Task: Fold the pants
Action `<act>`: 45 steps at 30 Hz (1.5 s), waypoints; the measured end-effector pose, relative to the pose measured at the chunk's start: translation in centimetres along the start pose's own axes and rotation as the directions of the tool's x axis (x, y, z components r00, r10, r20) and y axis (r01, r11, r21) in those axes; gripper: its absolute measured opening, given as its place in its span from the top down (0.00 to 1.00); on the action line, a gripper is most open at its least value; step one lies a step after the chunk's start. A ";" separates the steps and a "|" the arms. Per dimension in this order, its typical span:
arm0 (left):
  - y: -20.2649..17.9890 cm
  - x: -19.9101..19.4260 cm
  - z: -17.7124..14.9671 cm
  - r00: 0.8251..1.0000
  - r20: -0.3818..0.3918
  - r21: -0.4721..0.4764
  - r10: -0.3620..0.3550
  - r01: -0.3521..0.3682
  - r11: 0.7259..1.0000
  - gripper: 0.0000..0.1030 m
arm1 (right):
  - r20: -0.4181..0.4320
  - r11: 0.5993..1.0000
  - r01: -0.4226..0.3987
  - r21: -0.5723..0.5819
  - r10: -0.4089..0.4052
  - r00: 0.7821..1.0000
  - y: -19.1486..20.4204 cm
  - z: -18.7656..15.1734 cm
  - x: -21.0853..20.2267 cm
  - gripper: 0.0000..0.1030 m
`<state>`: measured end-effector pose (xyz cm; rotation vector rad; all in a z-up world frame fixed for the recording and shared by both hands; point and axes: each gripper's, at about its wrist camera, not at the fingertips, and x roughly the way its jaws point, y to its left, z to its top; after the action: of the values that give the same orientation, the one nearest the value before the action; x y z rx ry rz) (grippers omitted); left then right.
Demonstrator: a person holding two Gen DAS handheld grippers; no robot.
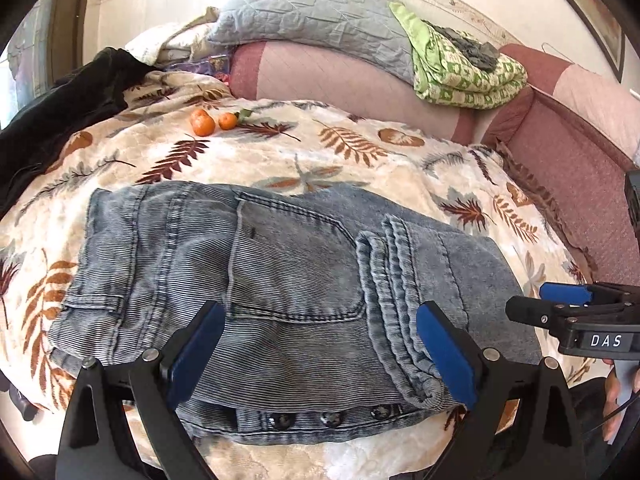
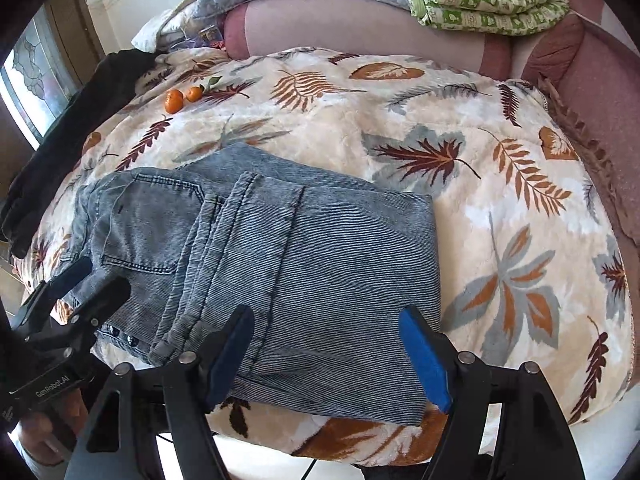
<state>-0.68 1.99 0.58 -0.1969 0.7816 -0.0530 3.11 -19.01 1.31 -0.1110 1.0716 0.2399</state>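
The blue-grey corduroy pants (image 1: 280, 280) lie folded on the leaf-print blanket (image 1: 352, 152), leg hems laid over the back pocket, fly buttons at the near edge. They also show in the right wrist view (image 2: 320, 272). My left gripper (image 1: 320, 344) is open and empty, its blue pads spread just above the near part of the pants. My right gripper (image 2: 328, 356) is open and empty over the folded legs' near edge. The right gripper appears at the right edge of the left wrist view (image 1: 560, 300). The left gripper appears at the left of the right wrist view (image 2: 80, 300).
Two tangerines (image 1: 210, 122) lie on the blanket at the back left. A black garment (image 1: 60, 120) hangs at the left edge. A grey pillow (image 1: 312, 8), a green patterned folded cloth (image 1: 460, 76) and a pink bolster (image 1: 328, 80) line the back.
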 end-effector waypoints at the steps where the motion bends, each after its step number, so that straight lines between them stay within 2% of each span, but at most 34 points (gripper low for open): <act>1: 0.4 -0.2 0.0 1.000 0.009 -0.012 0.007 -0.007 1.000 0.06 | 0.005 1.000 0.010 -0.008 -0.010 1.000 0.4 0.1 0.0 0.24; 6: 3.6 -1.1 0.1 0.997 0.041 -0.101 0.058 -0.054 0.993 0.06 | 0.060 0.989 0.114 -0.094 -0.109 0.992 3.4 1.1 -0.5 0.24; 12: 7.1 -2.4 -0.1 0.988 0.077 -0.193 0.132 -0.115 0.974 0.06 | 0.160 0.941 0.261 -0.214 -0.229 0.960 7.7 2.3 -0.9 0.23; 21: 9.7 -3.1 -0.4 0.982 0.088 -0.246 0.169 -0.143 0.959 0.06 | 0.269 0.876 0.356 -0.325 -0.275 0.923 12.8 2.5 -1.0 0.22; 31: 9.7 -3.5 -0.3 0.980 0.105 -0.242 0.170 -0.140 0.960 0.06 | 0.343 0.799 0.458 -0.390 -0.336 0.877 14.5 2.1 -1.3 0.21; 37: 9.6 -3.6 -0.2 0.979 0.111 -0.239 0.170 -0.139 0.961 0.06 | 0.342 0.799 0.453 -0.395 -0.330 0.880 14.5 2.0 -1.3 0.20; 45: 9.5 -3.7 -0.3 0.979 0.113 -0.237 0.169 -0.138 0.962 0.06 | 0.297 0.849 0.379 -0.368 -0.280 0.913 14.0 2.1 -1.3 0.20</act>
<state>-3.74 11.68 1.12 -0.3531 0.6670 0.1967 0.83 -5.23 3.86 -0.6396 0.7354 0.1599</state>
